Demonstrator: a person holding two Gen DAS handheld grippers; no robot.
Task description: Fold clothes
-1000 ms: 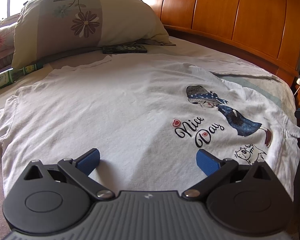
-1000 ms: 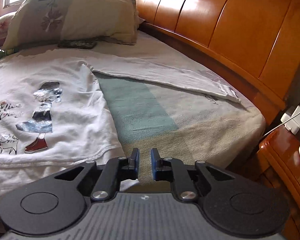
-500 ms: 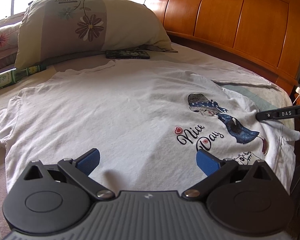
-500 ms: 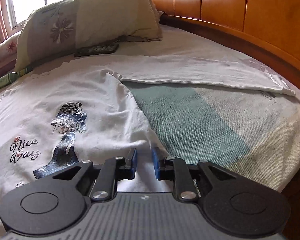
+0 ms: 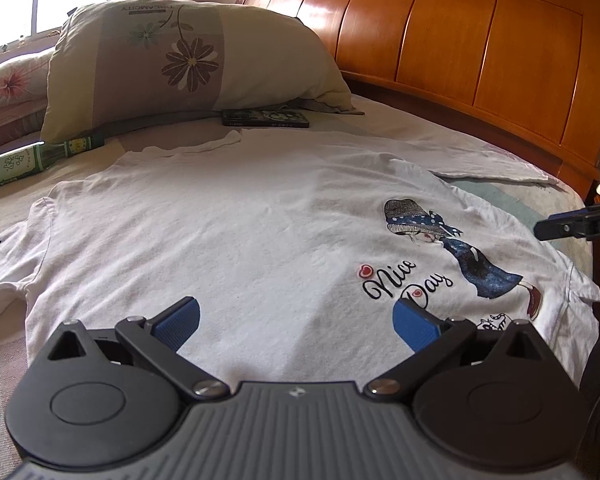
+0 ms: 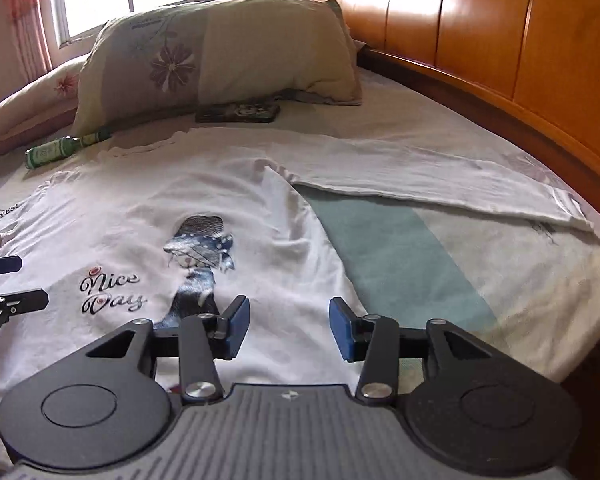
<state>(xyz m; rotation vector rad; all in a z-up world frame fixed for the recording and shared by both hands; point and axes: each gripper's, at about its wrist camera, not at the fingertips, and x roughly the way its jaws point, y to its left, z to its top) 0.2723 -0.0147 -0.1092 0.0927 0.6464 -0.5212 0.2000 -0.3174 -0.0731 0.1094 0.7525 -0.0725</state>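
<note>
- Two grippers are held low over a white long-sleeved shirt [image 5: 228, 240] that is spread flat, print side up, on a bed [image 6: 500, 272].
- The left gripper [image 5: 296, 320] is seen spread wide, with only flat shirt cloth beyond its blue pads [image 5: 178, 318] and nothing caught between them.
- The jaws of the right gripper [image 6: 286, 328] are opening; shirt cloth lies under the gap, but it is not pinched by the pads.
- Only the left view shows the shirt's left shoulder and short stretch of sleeve, far left of that gripper, and the hem corner hanging at the bed edge on its right.
- Only the right view shows the long sleeve [image 6: 440, 184] laid out ahead and to the right of its gripper, running toward the wooden headboard [image 6: 520, 40], with bare green and beige bedding [image 6: 392, 256] between sleeve and shirt side.
- The right gripper's tip is caught at the right edge of the left view; the left gripper's fingers show at the left edge of the right view.
- Far ahead of both, a flowered pillow [image 5: 188, 60], a dark flat case [image 5: 266, 118] and a green bottle [image 5: 24, 160] lie beyond the collar.
- Open bedding is left to the right of the right gripper.
</note>
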